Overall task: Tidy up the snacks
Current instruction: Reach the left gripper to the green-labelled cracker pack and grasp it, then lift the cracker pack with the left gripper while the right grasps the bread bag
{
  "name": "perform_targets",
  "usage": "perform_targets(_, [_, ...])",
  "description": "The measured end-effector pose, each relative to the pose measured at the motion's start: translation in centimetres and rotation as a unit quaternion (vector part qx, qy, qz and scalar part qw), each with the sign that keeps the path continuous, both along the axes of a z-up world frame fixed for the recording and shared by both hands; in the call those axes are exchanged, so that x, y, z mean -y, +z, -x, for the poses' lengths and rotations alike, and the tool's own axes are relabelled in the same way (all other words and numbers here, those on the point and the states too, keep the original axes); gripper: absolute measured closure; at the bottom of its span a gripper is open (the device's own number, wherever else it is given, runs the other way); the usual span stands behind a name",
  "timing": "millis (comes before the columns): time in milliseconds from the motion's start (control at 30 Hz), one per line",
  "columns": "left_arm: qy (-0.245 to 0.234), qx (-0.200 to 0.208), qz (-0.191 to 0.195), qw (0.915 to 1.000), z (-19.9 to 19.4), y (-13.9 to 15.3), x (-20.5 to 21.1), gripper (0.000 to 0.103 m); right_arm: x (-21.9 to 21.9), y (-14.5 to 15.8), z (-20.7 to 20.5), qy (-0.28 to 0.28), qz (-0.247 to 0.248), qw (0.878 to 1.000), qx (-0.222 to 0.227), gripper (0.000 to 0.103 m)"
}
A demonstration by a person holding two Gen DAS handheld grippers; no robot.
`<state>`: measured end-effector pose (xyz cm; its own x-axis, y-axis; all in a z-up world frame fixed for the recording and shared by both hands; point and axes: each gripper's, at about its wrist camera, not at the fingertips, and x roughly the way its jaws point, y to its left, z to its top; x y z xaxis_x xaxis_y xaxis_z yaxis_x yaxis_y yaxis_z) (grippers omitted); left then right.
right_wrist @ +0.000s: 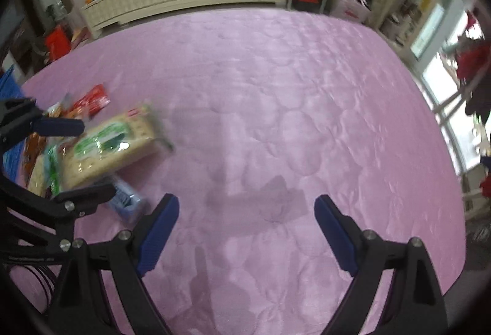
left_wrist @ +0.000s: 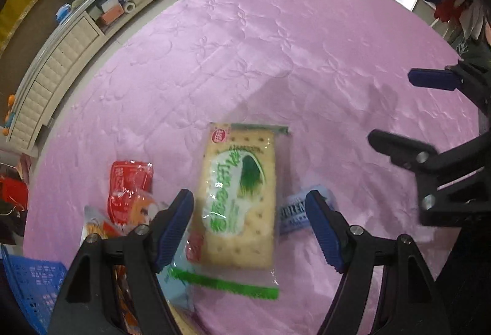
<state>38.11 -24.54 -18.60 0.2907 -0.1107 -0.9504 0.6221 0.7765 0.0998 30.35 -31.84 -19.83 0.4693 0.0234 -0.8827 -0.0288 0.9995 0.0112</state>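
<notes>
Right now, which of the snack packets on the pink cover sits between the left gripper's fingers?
The clear-wrapped cracker packet with green print lies framed by the open left gripper; the red packet and blue packet lie outside.

Green-printed cracker pack (left_wrist: pixel 239 200) flat atop snack pile, red packet (left_wrist: pixel 130 187) beside it

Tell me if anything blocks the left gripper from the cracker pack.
Nothing visible does. The left gripper is open with the cracker pack lying between its fingers, on top of the other snacks.
</notes>
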Motion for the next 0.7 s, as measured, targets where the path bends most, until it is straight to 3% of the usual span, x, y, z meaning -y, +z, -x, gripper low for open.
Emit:
perform_targets(300, [0.034, -0.043, 0.022, 0.9983, -1.8, -0.9, -0.9, 0.030, 0.2, 0.2, -0.2, -0.015, -0.019, 1.000, -0.002, 0.011])
perform_targets(400, [0.039, -0.045, 0.031, 0.9978, -1.5, -0.7, -1.0, 0.047, -0.5, -0.1, -0.7, -0.004, -0.026, 1.000, -0.010, 0.011])
perform_targets(700, [0.049, -0.020, 0.022, 0.9983, 1.2, 0.5, -1.5, 0.051, -0.8, -0.9, -1.9, -0.014, -0.028, 0.999, -0.031, 0.011])
